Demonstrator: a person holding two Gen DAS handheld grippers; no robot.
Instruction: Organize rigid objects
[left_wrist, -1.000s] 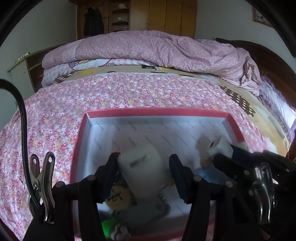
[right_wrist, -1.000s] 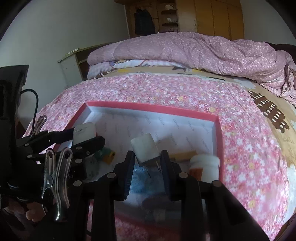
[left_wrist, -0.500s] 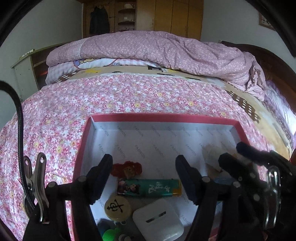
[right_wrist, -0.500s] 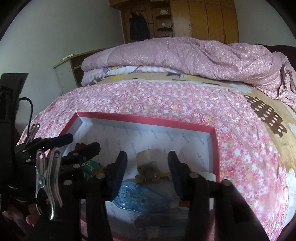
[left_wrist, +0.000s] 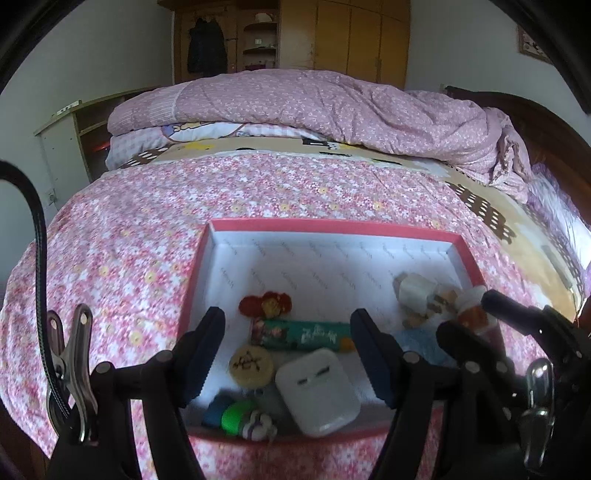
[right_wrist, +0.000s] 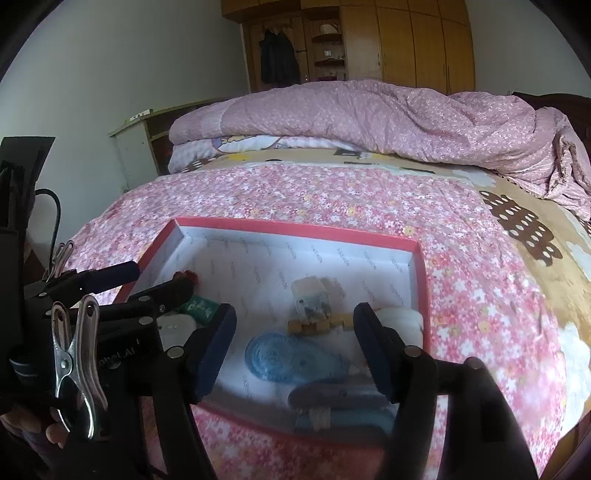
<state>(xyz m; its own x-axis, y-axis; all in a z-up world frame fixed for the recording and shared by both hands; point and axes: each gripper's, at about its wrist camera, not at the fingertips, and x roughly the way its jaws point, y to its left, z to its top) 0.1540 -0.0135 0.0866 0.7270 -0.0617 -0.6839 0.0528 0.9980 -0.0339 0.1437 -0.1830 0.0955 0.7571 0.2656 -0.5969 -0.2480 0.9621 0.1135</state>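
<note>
Along the red box's near edge lie the earbud case, lighter and tape dispenser; both grippers, left and right, hang wide, empty — sorting looks nearly finished.

A big bed has a pink flower sheet; a pink quilt lies bunched at its far end, on top of a cartoon blanket; a wooden wardrobe stands behind, with a dark coat hanging on it; a small cabinet sits left of the bed; a picture hangs on the wall.
</note>
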